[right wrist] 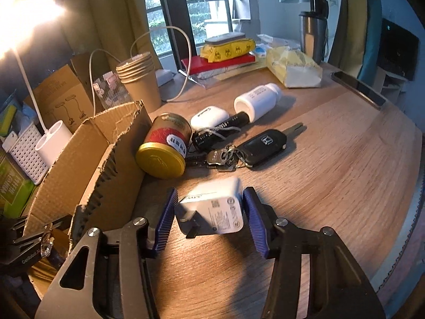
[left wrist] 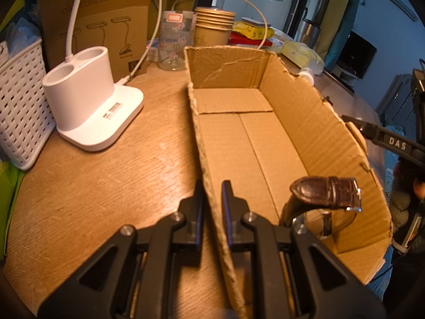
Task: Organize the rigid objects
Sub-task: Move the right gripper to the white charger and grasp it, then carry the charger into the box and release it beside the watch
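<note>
My left gripper [left wrist: 212,202] is shut on the left wall of an open cardboard box [left wrist: 204,159], one finger outside, one inside. A brown leather-strap watch [left wrist: 326,194] lies inside the box near me. In the right wrist view my right gripper [right wrist: 209,212] is open, its blue pads on either side of a white charger plug [right wrist: 212,210] on the table, not clearly touching it. Beyond it lie a red tin with a gold lid [right wrist: 164,148], a car key with a key ring [right wrist: 260,146], a black flashlight [right wrist: 217,130], a white earbud case [right wrist: 209,117] and a white bottle [right wrist: 257,101].
A white lamp base [left wrist: 93,103] and a white basket [left wrist: 21,106] stand left of the box. Stacked paper cups [right wrist: 140,79], a glass jar [left wrist: 175,42], books, a yellow bag [right wrist: 292,66] and a phone [right wrist: 358,89] lie at the table's back.
</note>
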### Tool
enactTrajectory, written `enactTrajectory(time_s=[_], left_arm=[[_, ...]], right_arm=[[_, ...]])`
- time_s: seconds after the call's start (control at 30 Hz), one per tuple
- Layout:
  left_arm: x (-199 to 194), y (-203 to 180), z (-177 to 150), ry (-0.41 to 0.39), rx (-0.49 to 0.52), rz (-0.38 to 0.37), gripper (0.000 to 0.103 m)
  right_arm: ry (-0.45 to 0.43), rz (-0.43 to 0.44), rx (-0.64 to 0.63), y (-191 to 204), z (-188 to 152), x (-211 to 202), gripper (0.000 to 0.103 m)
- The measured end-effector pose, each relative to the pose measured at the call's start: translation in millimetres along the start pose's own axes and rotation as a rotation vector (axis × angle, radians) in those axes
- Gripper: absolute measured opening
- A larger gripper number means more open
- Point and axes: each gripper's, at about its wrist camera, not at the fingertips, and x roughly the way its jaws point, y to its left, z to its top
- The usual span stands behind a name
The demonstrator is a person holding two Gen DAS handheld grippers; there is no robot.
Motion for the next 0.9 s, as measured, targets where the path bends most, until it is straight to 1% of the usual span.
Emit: enactTrajectory(time_s=[0.17, 0.33, 0.43, 0.6, 0.63, 0.67, 0.73, 0.77, 0.83, 0.9], left_arm=[[0.0, -0.2, 0.0, 0.000, 0.000, -0.001, 0.014], [0.0, 0.0, 0.1, 0.000, 0.000, -0.001, 0.014], [-0.1, -0.3, -0.1, 0.000, 0.000, -0.001, 0.014], [-0.1, -0.5, -0.1, 0.000, 0.000, -0.001, 0.014], [-0.1, -0.5, -0.1, 0.000, 0.000, -0.001, 0.014], [0.2, 0.1, 0.0, 0.000, 0.000, -0.001, 0.014], [0.4, 0.5, 0.0, 0.001, 0.000, -0.001, 0.014], [0.3, 0.6, 0.1, 0.001, 0.000, -0.001, 0.014], [0.3, 0.5, 0.0, 0.001, 0.000, -0.001, 0.014], [0.3, 0.4, 0.0, 0.001, 0.000, -0.001, 0.014]], right_arm=[[0.004, -0.021, -0.016, 0.2, -0.7, 0.7, 0.053], [0.063, -0.054, -0.026, -3.5, -11.6, 13.9, 0.052], [0.065, -0.069, -0.044, -2.5, -15.9, 16.4, 0.051], [0.070, -0.087, -0.042, -2.8, -12.5, 23.2, 0.052], [0.076, -0.086, -0.040, -3.2, -11.9, 25.8, 0.054], [0.082, -0.087, -0.031, -4.5, -11.1, 30.3, 0.060], [0.091, -0.094, -0.027, -6.3, -10.5, 37.8, 0.064], [0.080, -0.108, -0.033, -5.8, -9.7, 38.5, 0.064], [0.077, -0.106, -0.028, -7.2, -7.3, 40.5, 0.064], [0.069, -0.113, -0.026, -8.4, -4.8, 41.5, 0.060]])
